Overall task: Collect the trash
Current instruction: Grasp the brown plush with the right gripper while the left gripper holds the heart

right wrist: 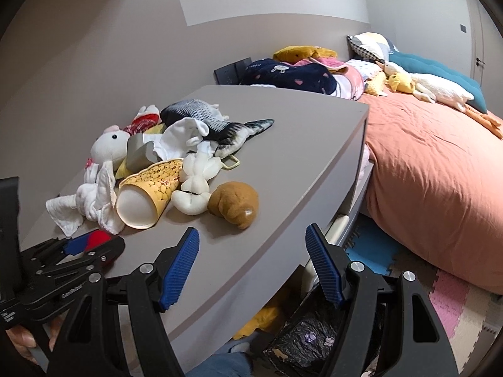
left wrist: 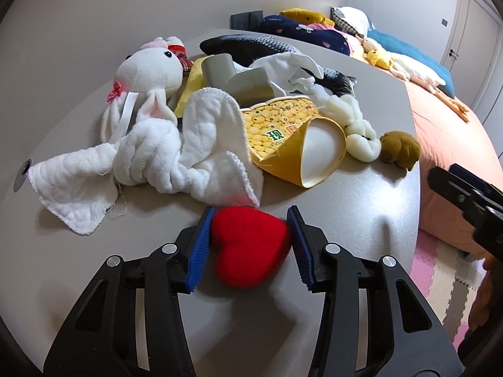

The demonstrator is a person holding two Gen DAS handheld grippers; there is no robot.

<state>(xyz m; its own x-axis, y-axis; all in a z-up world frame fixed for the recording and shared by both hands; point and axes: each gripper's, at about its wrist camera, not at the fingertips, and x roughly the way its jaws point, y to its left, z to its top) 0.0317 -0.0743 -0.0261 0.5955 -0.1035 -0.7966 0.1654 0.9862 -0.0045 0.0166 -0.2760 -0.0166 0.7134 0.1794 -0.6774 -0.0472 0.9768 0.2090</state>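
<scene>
**mo_tidies:** Trash on this worktop (right wrist: 283,163) looks like mainly the yellow paper cup (left wrist: 295,138), lying on its side in the middle of the pile with its mouth facing the front edge, probably just tossed there. Just behind the cup there's grey cardboard (left wrist: 232,78) that may count too. But the left tongs (left wrist: 248,238) are pinching a red plush heart (left wrist: 248,248), which sits in front of the cup, nearest the worktop edge.

**kip88:** Maybe the heart's only in the way? It's blocking the straight path to the cup, so shifting it first makes sense to me.

**mo_tidies:** Could be. The knotted white towel (left wrist: 151,157) lies left of the cup, touching it, and the brown plush (left wrist: 400,149) sits off to its right.

**kip88:** And the right tongs (right wrist: 251,267)?

**mo_tidies:** Spread wide, holding nothing, hovering over the worktop's front corner, well short of the cup. There's a black bag (right wrist: 301,339) on the floor below them, so I'd guess they're waiting near the drop spot.
</scene>
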